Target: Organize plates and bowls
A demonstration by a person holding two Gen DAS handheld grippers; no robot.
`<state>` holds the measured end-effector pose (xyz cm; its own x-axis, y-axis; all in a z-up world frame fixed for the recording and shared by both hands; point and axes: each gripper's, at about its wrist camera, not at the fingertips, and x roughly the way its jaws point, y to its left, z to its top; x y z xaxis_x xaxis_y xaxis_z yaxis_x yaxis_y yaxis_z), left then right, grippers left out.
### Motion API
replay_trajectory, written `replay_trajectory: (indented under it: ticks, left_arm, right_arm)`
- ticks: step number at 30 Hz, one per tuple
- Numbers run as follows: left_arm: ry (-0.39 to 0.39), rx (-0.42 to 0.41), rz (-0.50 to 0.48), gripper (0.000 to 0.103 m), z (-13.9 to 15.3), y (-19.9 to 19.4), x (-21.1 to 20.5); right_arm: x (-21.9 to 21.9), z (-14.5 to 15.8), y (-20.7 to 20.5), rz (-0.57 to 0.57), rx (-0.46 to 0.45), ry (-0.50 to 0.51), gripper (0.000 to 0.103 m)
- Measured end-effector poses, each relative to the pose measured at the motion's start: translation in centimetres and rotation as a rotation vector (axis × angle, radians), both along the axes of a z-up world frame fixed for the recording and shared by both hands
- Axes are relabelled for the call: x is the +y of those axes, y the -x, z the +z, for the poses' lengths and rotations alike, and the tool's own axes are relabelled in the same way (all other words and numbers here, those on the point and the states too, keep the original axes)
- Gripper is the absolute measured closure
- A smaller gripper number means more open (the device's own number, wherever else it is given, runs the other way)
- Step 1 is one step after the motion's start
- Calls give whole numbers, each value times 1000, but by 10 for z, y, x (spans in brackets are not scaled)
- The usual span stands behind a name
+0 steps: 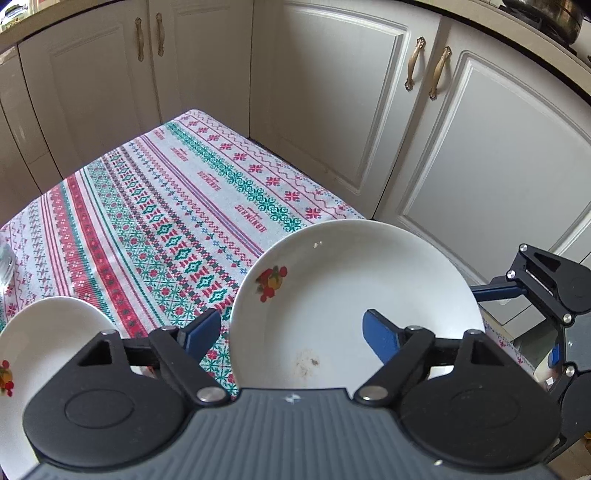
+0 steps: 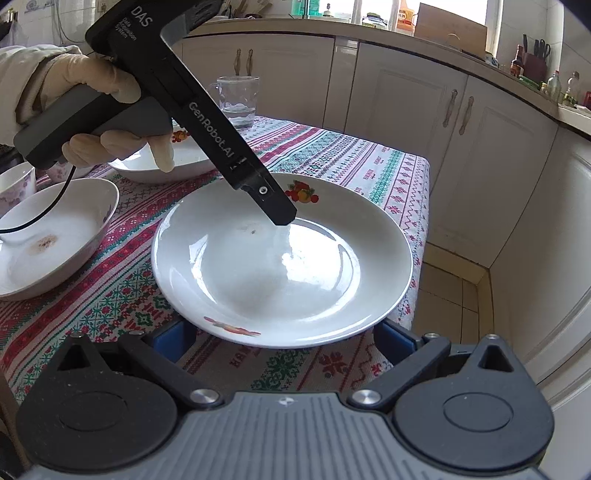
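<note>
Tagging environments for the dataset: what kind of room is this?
Most likely a home kitchen. Cream base cabinets with brass handles run under a countertop crowded with bottles and a knife block, and a small table under a patterned tablecloth carries a plate and a glass mug.

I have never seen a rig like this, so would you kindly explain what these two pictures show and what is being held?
There is no robot here. A person, seen as a gloved hand, holds a two-fingered tool in each hand. Each tool carries a camera looking along its blue fingers, so one picture comes from the left hand-held gripper and the other from the right hand-held gripper.

On the patterned tablecloth lie a white plate with fruit prints, a second plate, a bowl and a glass mug.

Both grippers stand open at the white plate. The left straddles its rim and the right sits at its near edge. As far as I can tell, nothing is clamped.
</note>
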<state>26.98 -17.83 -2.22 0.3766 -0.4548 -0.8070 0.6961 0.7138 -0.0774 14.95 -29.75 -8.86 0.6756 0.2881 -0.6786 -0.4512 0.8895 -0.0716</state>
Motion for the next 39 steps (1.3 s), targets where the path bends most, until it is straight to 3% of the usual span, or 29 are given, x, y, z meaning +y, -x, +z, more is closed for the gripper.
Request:
replay_trajectory:
  ticks: [7, 17, 22, 28, 35, 39]
  left_arm:
    - [31, -78, 22, 18, 38, 36, 25]
    - [73, -256, 73, 11, 71, 127, 71]
    - [71, -328, 115, 7, 62, 175, 95]
    - [85, -339, 196, 6, 33, 224, 126]
    - [65, -312, 304, 6, 2, 256, 160]
    - [112, -254, 356, 6, -5, 259, 182]
  right_arm:
    - [3, 19, 29, -20, -37, -15, 0]
    - [25, 45, 71, -43, -113, -60, 0]
    - [37, 51, 87, -74, -138, -104, 0]
    - [51, 44, 102, -89, -135, -152, 0]
    - [61, 23, 105, -128, -70, -223, 0]
    - [68, 24, 105, -129, -63, -227, 0]
